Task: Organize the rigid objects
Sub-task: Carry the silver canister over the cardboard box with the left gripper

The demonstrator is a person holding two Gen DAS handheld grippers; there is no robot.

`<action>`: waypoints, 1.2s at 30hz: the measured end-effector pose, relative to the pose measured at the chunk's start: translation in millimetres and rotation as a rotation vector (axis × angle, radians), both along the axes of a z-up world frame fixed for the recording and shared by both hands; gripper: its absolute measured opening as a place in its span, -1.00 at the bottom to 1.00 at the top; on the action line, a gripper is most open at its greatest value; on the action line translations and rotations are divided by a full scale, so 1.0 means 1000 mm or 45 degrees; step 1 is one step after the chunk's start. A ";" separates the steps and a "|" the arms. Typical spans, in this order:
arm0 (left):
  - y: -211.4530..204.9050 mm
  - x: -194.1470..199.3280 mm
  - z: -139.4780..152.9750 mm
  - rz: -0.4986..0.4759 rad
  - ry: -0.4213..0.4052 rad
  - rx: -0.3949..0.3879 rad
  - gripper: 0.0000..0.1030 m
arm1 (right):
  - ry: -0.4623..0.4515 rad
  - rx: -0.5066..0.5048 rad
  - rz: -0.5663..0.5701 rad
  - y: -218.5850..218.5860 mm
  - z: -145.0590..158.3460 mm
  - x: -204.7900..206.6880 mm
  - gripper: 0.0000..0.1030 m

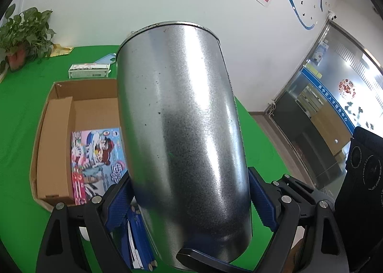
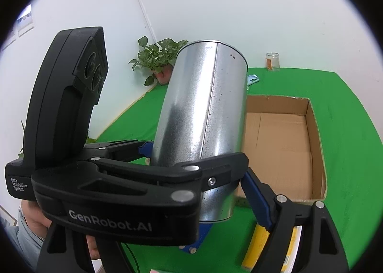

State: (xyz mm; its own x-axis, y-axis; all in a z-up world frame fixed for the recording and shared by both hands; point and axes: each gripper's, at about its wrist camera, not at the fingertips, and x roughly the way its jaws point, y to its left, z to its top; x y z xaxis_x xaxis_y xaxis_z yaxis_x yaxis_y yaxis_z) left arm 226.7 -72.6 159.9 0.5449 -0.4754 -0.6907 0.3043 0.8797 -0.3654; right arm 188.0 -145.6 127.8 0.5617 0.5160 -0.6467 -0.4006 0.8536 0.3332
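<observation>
Green table (image 1: 14,114) spans both views and carries everything else. On it sits the open cardboard box (image 1: 57,143), the likely destination; a colourful picture book (image 1: 95,165) lies flat on its floor at the near end, and the rest of the floor looks bare in the right wrist view.

Metal can (image 1: 182,114), a large galvanised cylinder, is off the table, tilted, held in the air beside and partly over the box. It takes both claws. The left gripper (image 1: 191,196) has its blue pads set wide against the lower wall of the can, one on each side, so it is clamped on the can. The right gripper (image 2: 239,191) also seems to grip the can near its base: one blue pad sits against the wall, while the other finger is hidden behind the left gripper's body, which crosses in front. Judgement: the two-claw hold is there because the can is wide and smooth, and one pair of pads could let it swing.

In the way: the can blocks most of each view, so the drop spot is hard to see, and the book takes up part of the floor.

Smaller items, all well apart from the can: potted plant (image 1: 21,38), small green carton (image 1: 89,71), blue phone case (image 2: 253,79), glass jar (image 2: 273,60).
</observation>
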 end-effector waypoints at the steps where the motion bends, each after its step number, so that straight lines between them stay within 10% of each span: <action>1: -0.001 0.005 0.003 -0.001 0.003 0.005 0.68 | 0.005 -0.004 0.003 -0.001 0.000 0.006 0.57; 12: -0.009 0.064 -0.016 0.001 0.084 0.008 0.68 | 0.093 -0.019 0.011 0.001 -0.009 0.025 0.57; 36: -0.026 0.129 -0.164 0.019 0.470 0.063 0.67 | 0.495 0.039 0.076 -0.010 -0.132 0.074 0.57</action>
State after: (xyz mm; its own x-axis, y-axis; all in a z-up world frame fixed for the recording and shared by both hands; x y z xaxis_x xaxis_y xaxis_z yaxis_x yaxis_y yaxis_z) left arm 355.4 -98.8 -3.9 0.2618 -0.4304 -0.8638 0.1468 0.9024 -0.4051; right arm 261.7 -155.9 -4.4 0.2462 0.5629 -0.7890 -0.2885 0.8197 0.4948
